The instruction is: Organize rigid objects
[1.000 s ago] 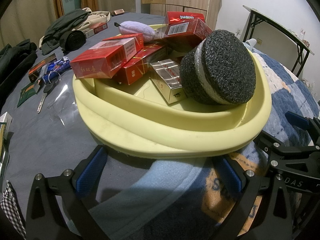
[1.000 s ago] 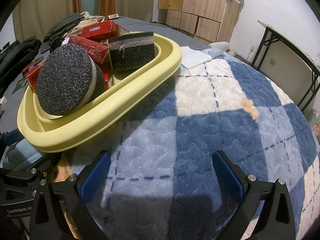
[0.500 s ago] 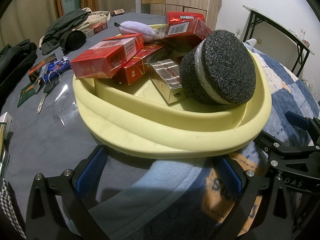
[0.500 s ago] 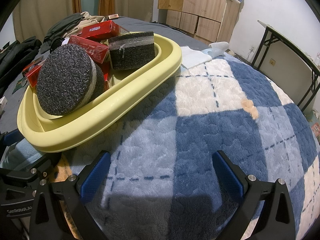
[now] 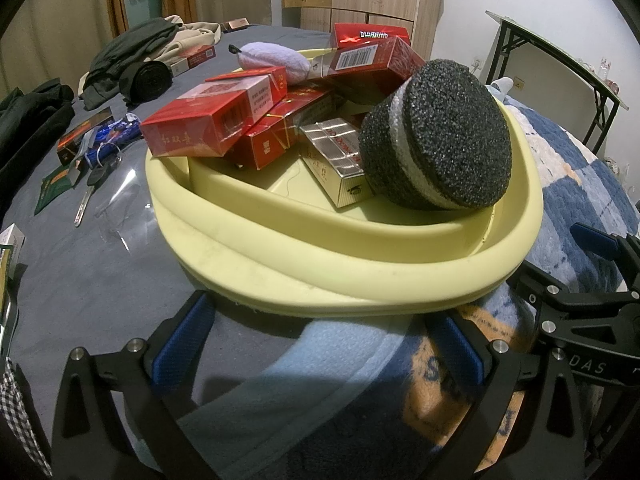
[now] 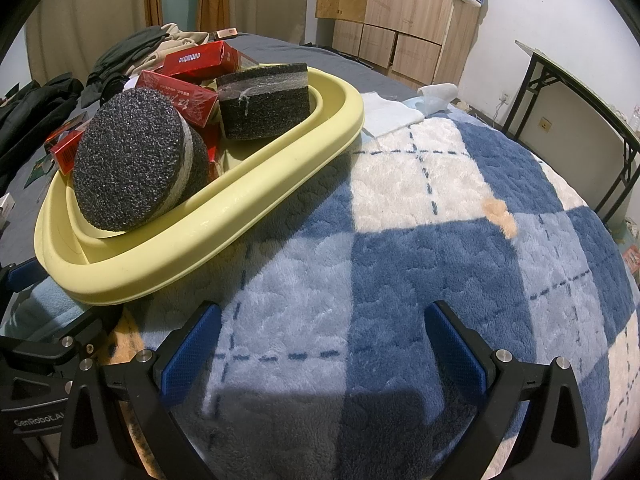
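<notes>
A pale yellow oval basin (image 5: 360, 276) (image 6: 224, 220) sits on the bed. It holds several red cigarette boxes (image 5: 208, 124) (image 6: 176, 92), a silver box (image 5: 340, 160), a round black foam disc (image 5: 444, 136) (image 6: 128, 164), a rectangular black foam block (image 6: 264, 100) and a lilac plush piece (image 5: 276, 60). My left gripper (image 5: 320, 340) is open and empty, just in front of the basin's near rim. My right gripper (image 6: 320, 340) is open and empty over the blue checked blanket (image 6: 440, 220), right of the basin.
On the grey sheet left of the basin lie a key (image 5: 86, 200), a blue pack (image 5: 112, 140), small boxes (image 5: 80, 136) and dark clothes (image 5: 132, 48). A black folding table (image 6: 580, 92) stands at the right by the wall. Wooden cabinets (image 6: 400, 20) stand behind the bed.
</notes>
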